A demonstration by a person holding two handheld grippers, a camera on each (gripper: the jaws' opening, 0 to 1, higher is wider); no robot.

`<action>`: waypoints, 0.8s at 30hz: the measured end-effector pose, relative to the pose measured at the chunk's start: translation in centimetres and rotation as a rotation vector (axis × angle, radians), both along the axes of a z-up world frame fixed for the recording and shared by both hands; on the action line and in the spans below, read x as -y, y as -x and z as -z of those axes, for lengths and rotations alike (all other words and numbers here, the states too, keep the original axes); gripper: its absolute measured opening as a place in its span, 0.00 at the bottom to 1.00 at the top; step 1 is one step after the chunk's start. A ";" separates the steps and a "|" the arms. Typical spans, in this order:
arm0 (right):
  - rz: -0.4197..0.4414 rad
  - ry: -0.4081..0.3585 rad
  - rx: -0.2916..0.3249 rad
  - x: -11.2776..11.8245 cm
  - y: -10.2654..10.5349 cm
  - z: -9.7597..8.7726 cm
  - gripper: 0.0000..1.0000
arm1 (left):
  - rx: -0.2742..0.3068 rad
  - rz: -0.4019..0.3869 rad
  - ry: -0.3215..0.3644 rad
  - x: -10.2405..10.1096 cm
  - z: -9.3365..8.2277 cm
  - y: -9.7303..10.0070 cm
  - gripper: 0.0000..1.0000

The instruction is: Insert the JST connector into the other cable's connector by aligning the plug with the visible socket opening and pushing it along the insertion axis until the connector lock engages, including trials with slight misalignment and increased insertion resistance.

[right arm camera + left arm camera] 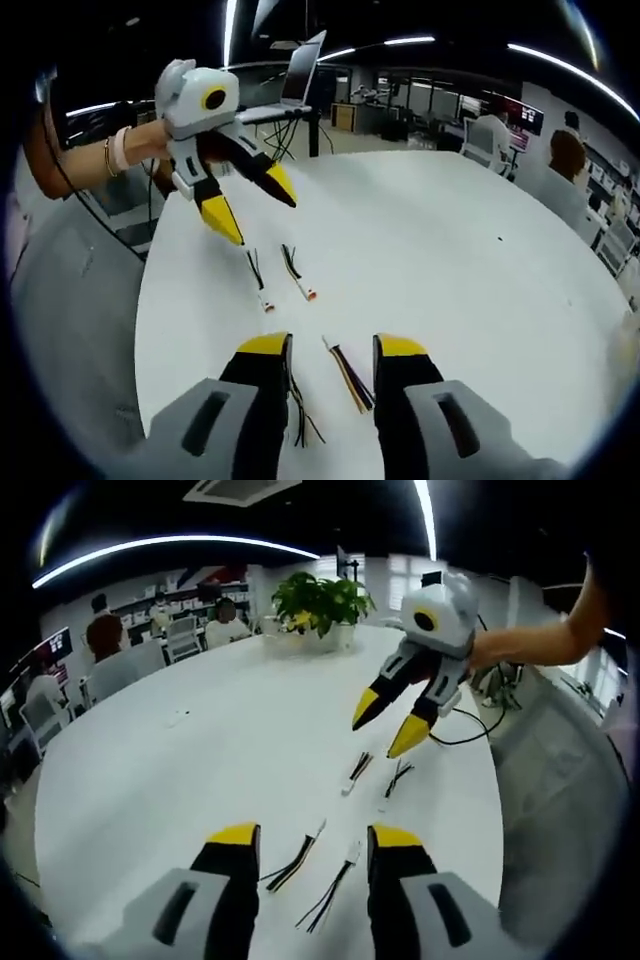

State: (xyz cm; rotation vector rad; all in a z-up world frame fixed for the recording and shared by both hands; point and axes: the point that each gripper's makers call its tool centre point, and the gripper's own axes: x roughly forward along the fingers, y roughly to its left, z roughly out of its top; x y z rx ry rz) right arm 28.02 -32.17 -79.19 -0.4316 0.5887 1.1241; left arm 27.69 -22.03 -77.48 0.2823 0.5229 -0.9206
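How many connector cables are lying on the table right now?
4. In the left gripper view, two lie by the left gripper: cables and. Two lie beneath the right gripper: cables and.

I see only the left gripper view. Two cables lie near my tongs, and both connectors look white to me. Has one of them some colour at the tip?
Observer: Yes. In the right gripper view the orange-tipped connector shows an orange-red end. The white connector beside it looks plain.
Operator: And the two cables under the right tongs, which wire colours do they have?
Observer: The yellow-wired cable has yellow and black wires. The dark cable lies partly behind one jaw.
Operator: What stands behind my left tongs?
Observer: An open laptop, farther back in the room.
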 end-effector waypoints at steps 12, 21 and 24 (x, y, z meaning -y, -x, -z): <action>-0.054 0.048 -0.018 -0.7 -0.4 2.1 0.24 | -0.021 0.033 0.000 0.5 1.9 -1.0 0.25; -0.063 0.057 -0.038 -0.4 -0.9 3.4 0.21 | -0.038 0.043 -0.025 0.9 3.2 -1.8 0.25; -0.062 0.050 -0.043 -0.3 -1.1 3.6 0.19 | -0.041 0.046 -0.023 1.1 3.5 -2.1 0.25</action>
